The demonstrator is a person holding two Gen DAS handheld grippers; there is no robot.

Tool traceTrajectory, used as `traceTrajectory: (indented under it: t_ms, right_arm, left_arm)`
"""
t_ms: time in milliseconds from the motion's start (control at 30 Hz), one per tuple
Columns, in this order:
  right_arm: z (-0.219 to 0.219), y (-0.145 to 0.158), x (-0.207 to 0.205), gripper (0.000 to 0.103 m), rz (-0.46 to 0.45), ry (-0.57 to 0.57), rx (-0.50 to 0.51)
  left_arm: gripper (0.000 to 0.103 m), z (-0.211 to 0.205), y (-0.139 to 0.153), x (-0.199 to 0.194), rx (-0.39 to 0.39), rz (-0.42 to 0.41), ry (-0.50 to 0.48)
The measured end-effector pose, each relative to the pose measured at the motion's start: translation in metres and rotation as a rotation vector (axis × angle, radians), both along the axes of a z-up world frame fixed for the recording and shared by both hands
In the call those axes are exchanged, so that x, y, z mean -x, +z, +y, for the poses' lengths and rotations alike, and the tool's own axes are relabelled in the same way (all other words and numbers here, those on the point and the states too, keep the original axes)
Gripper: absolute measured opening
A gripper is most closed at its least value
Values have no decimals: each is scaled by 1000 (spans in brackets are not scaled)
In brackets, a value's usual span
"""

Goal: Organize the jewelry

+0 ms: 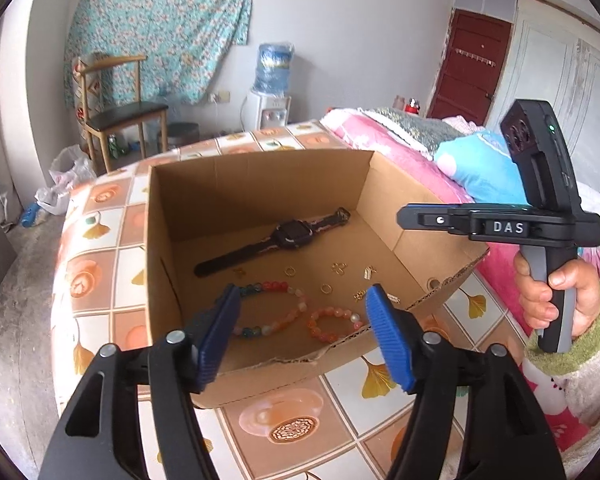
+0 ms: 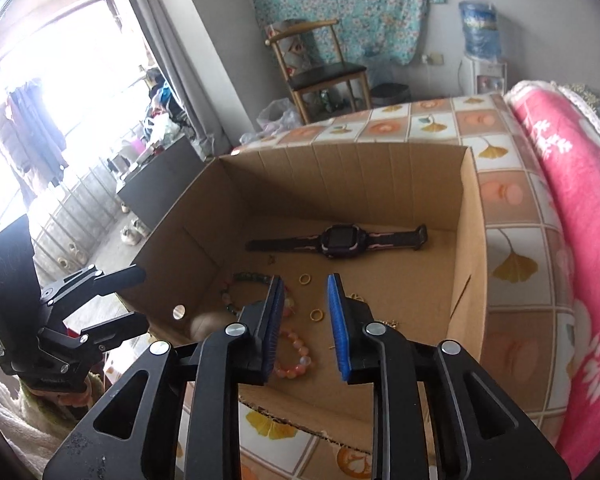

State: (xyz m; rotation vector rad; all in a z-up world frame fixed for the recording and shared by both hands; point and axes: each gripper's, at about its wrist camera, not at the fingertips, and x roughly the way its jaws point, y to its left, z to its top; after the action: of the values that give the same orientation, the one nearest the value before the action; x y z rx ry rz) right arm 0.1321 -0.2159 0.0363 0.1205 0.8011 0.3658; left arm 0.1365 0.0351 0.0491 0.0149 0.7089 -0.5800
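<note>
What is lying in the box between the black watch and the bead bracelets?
Small gold rings lie between the watch and the bead bracelets, clearest in the left wrist view.

one watch (image 1: 290,234), two bead bracelets (image 1: 276,306), one box (image 1: 260,184).

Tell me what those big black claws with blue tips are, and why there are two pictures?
Those claws are grabbing tools. A person holds one in each hand, and each carries a small camera looking along its two fingers, so you get one picture per tool. The first looks past the left gripper, and the person's hand holding the other tool shows at the side. The second looks past the right gripper. Both stand open and hold nothing. Below them, a cardboard box sits on a patterned cloth. Inside lie a smartwatch, two bead bracelets, gold rings and small gold pieces.
</note>
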Motion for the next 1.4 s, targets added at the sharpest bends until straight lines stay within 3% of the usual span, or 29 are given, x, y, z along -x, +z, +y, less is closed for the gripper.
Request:
traceTrajectory:
  t_ms: [100,233,367,533,633,767,1000,1200,1400]
  right_arm:
    - [-4,7,11,35,-49,-21,-36]
    - [-7,18,31,63,-139,-42,-63]
    - [-5,31,51,77,-206,-59,-57]
    - [1,43,69,90,-230,-104,16]
    - [5,41,81,93,-231,-134,70]
    - [8,31,92,95,-195,-227,190]
    - [8,17,96,95,-98,-302,255]
    - [11,2,85,95,0,-357,276]
    - [15,-8,77,95,42,-398,316]
  left_arm:
    - [73,6,2,10,23,-35,11]
    - [84,12,10,32,38,-113,29]
    - [96,10,13,47,35,-144,39]
    - [97,6,15,59,21,-118,74]
    - [97,5,14,66,15,-107,107]
    - [97,2,14,73,-70,-119,231]
    - [97,-2,19,64,-141,-128,368]
    - [97,-6,22,46,-179,-48,423]
    - [97,-11,12,34,-214,27,470]
